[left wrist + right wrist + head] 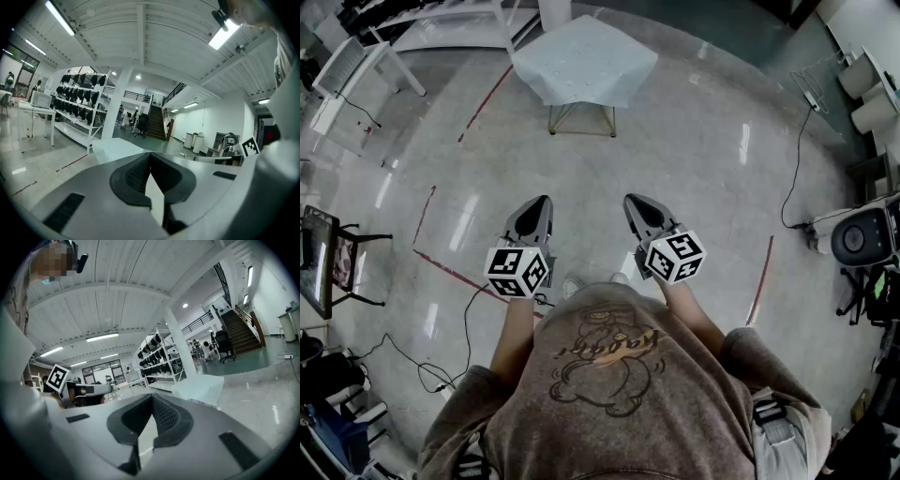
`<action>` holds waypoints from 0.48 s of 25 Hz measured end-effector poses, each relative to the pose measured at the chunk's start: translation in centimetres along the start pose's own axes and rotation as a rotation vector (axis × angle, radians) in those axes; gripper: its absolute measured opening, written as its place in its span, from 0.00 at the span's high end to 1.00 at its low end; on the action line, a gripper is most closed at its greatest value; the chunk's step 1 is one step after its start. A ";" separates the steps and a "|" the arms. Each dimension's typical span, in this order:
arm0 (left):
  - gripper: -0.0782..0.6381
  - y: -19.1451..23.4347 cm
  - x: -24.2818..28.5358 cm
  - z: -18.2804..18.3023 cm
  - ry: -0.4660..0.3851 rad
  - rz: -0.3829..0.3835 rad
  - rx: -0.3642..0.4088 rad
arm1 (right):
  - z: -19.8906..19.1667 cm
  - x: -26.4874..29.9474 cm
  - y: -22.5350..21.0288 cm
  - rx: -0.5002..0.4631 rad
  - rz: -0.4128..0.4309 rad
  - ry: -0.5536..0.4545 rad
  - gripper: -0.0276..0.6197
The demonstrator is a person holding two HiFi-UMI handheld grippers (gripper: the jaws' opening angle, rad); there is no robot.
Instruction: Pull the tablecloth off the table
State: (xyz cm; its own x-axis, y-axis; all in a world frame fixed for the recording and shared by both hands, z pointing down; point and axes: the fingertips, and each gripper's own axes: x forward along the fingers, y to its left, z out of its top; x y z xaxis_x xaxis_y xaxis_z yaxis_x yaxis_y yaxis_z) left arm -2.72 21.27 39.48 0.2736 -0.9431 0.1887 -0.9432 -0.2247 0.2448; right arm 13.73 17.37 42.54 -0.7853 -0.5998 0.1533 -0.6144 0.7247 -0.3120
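A small table on thin metal legs (581,120) stands far ahead of me, covered by a white tablecloth (586,58) that hangs over its edges. Both grippers are held side by side in front of my chest, well short of the table. My left gripper (542,202) is shut with nothing between its jaws, and my right gripper (633,202) is shut and empty too. In the left gripper view the tablecloth (119,149) shows just beyond the closed left gripper (150,154). In the right gripper view the tablecloth (199,389) lies beyond the right gripper (151,396), to its right.
Shiny floor with red tape lines (441,267) lies between me and the table. A white desk (356,66) stands at the far left, a chair (328,258) at the left edge, and cables (422,366) trail near my feet. Equipment (862,234) stands at the right. Shelving (79,101) runs along the back.
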 end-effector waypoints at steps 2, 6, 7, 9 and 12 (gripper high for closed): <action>0.87 0.4 0.0 0.3 -0.006 0.000 0.004 | 0.3 0.4 0.1 -0.012 -0.005 -0.003 0.95; 0.87 1.3 0.0 0.7 -0.012 -0.011 0.017 | 1.4 1.1 0.2 -0.035 -0.032 -0.044 0.95; 0.87 1.6 0.0 0.8 -0.014 -0.016 0.020 | 1.6 1.2 0.3 -0.034 -0.039 -0.056 0.95; 0.87 2.3 -0.1 1.0 -0.016 -0.023 0.023 | 1.9 1.6 0.5 -0.035 -0.052 -0.068 0.95; 0.87 3.5 -0.2 1.1 -0.019 -0.040 0.032 | 1.5 2.1 0.9 -0.038 -0.080 -0.072 0.95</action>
State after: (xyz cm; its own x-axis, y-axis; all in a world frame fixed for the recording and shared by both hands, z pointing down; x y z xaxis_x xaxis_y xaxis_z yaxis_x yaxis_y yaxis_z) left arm -6.32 20.35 39.26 0.3080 -0.9376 0.1615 -0.9372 -0.2698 0.2212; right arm 11.68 16.23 41.14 -0.7272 -0.6778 0.1085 -0.6783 0.6852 -0.2653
